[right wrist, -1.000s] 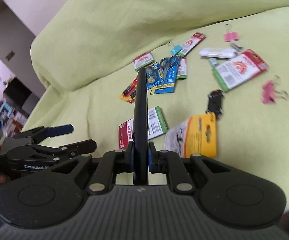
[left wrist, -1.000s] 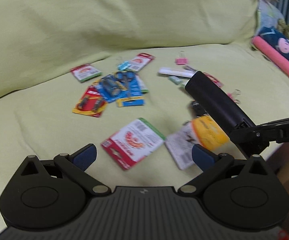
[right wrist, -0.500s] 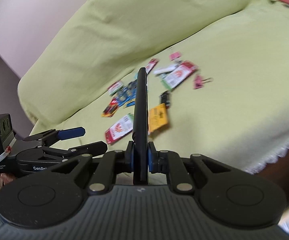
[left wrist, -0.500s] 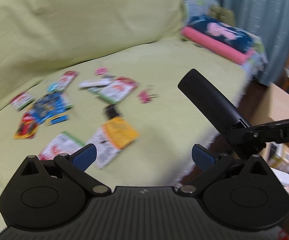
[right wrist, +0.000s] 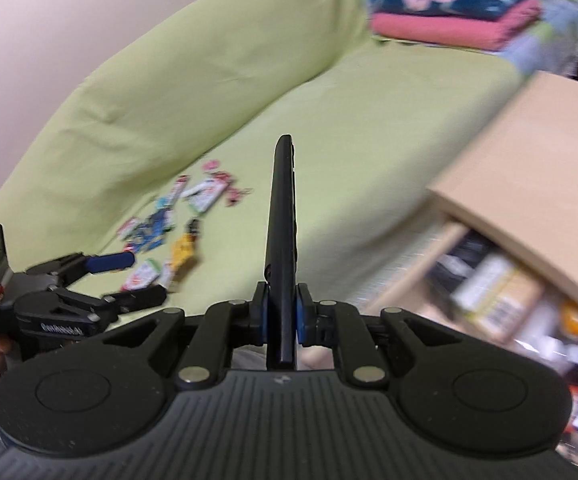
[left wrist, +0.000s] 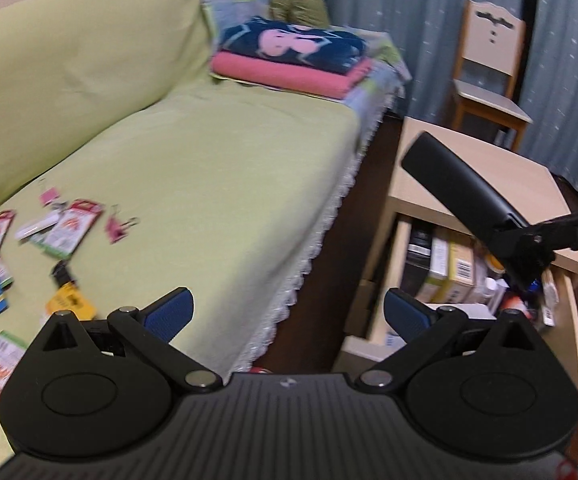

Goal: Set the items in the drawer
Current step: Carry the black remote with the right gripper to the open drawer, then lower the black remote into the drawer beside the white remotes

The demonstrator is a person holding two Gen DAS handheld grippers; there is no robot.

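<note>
My right gripper [right wrist: 281, 316] is shut on a long slim black remote [right wrist: 283, 232], which sticks out forward over the sofa edge. In the left wrist view the remote [left wrist: 461, 184] hangs over the wooden side table, with the right gripper [left wrist: 523, 246] behind it. Under the tabletop an open drawer [left wrist: 469, 276] holds boxes and small things; it also shows blurred in the right wrist view [right wrist: 521, 304]. My left gripper [left wrist: 287, 312] is open and holds nothing, above the sofa's front edge. Card packets and binder clips [left wrist: 69, 232] lie on the green sofa cover.
The wooden side table [left wrist: 529, 184] stands right of the sofa [left wrist: 209, 160], with a dark gap between them. Folded pink and navy blankets [left wrist: 289, 60] lie at the sofa's far end. A wooden chair [left wrist: 485, 60] stands before grey curtains.
Both grippers have swung right, away from the scattered packets and toward the side table and its drawer. The remote stays clamped in the right gripper; the left stays open.
</note>
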